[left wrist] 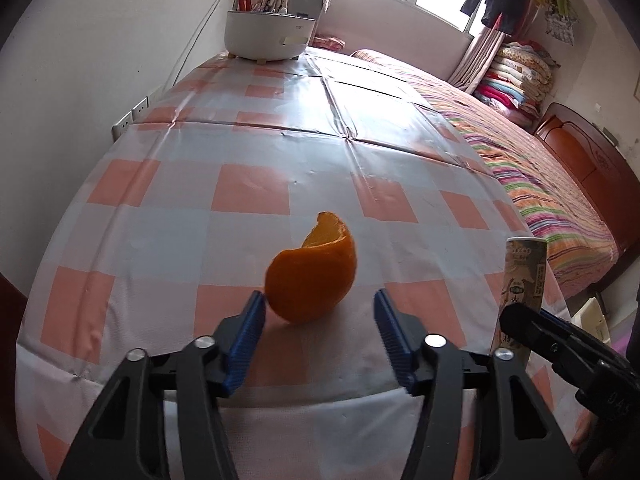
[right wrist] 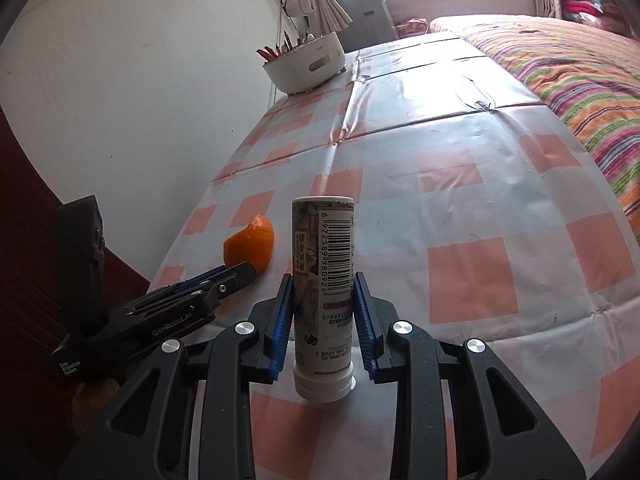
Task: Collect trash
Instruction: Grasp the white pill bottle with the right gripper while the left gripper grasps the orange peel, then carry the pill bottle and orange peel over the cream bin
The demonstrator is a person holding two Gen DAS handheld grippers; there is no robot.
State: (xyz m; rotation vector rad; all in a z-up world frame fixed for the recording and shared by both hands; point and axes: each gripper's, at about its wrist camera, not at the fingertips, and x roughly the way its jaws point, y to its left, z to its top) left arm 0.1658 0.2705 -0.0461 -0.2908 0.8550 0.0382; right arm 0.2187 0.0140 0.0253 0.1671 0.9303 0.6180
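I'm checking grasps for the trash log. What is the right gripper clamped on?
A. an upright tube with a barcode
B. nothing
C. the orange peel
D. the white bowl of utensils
A: the right gripper has its blue pads pressed on either side of the upright tube, while the orange peel lies apart.

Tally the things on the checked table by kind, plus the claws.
Orange peel: 1
Tube: 1, upside down on its cap, gripped by the right claw
White tub of utensils: 1
Claws: 2; the left claw stands open around the peel
Total: 5
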